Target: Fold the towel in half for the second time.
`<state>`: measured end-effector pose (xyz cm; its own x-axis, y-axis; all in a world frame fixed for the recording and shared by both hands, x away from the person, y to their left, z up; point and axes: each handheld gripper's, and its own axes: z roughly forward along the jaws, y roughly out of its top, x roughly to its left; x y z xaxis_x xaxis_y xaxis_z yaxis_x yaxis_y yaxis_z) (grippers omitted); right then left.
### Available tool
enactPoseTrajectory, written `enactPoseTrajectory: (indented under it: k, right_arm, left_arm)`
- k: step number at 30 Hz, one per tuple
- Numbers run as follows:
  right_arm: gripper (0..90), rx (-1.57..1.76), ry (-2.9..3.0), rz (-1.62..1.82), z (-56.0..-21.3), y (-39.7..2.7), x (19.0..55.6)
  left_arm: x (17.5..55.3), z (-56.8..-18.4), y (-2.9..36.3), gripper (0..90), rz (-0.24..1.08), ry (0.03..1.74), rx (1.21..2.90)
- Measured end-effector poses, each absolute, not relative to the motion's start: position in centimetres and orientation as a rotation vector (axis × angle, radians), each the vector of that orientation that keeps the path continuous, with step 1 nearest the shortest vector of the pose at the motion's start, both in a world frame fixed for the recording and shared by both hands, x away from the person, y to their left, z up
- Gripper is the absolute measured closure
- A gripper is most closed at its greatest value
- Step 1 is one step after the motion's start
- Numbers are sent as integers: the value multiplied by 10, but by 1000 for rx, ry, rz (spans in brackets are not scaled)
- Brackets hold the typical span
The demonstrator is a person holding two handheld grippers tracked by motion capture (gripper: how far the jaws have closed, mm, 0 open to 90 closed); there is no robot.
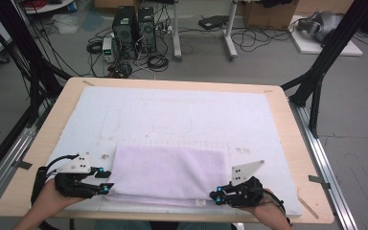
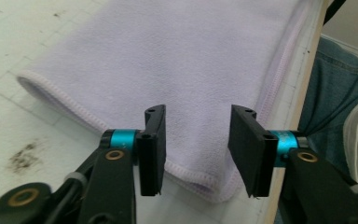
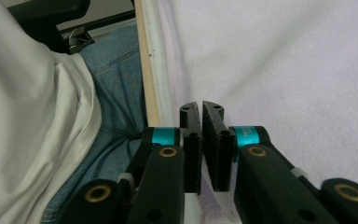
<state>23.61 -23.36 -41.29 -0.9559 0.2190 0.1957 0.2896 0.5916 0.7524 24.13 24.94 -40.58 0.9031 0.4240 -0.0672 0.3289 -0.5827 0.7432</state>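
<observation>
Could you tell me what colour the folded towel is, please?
Pale lilac towel, clearest in the left gripper view.

Right gripper (image 3: 201, 140) has its fingers (image 3: 191, 140) pretty much closed over the lavender towel's (image 3: 284, 70) near edge, jeans (image 3: 116, 93) alongside.

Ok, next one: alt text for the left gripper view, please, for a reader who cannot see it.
The left gripper has its two black jaws apart over the near corner of a folded lilac towel, nothing pinched between them. The towel lies on a white mat, and a leg in blue jeans shows past the table edge.
</observation>
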Motion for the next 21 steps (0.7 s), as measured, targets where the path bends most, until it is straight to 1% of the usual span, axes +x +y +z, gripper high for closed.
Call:
enactPoseTrajectory:
  k: [2,3,4,5,7,11,16,18,21]
  right_arm:
    - [761,-457,-2732,-1303,-416,-235,237]
    - [725,-488,-2732,-1314,-418,-236,239]
    - [719,-504,-2706,-1331,-418,-238,241]
    - [709,-519,-2708,-1346,-418,-240,242]
    - [693,-580,-2732,-1362,-415,-244,249]
    - [648,-694,-2790,-1363,-408,-247,269]
    - [583,-779,-2885,-1344,-402,-242,298]
    - [557,-821,-2893,-1336,-403,-241,310]
    - [523,-877,-2884,-1318,-408,-241,327]
  left_arm:
    - [241,-417,245,659,111,534,2264]
    - [240,-423,242,715,89,526,2278]
    - [239,-428,240,741,75,522,2296]
    - [237,-432,239,736,74,518,2302]
    - [240,-430,241,703,68,536,2274]
    - [256,-419,242,637,115,581,2223]
    - [285,-411,243,553,235,689,2130]
    - [298,-410,244,508,275,730,2111]
    - [314,-414,243,474,330,789,2106]
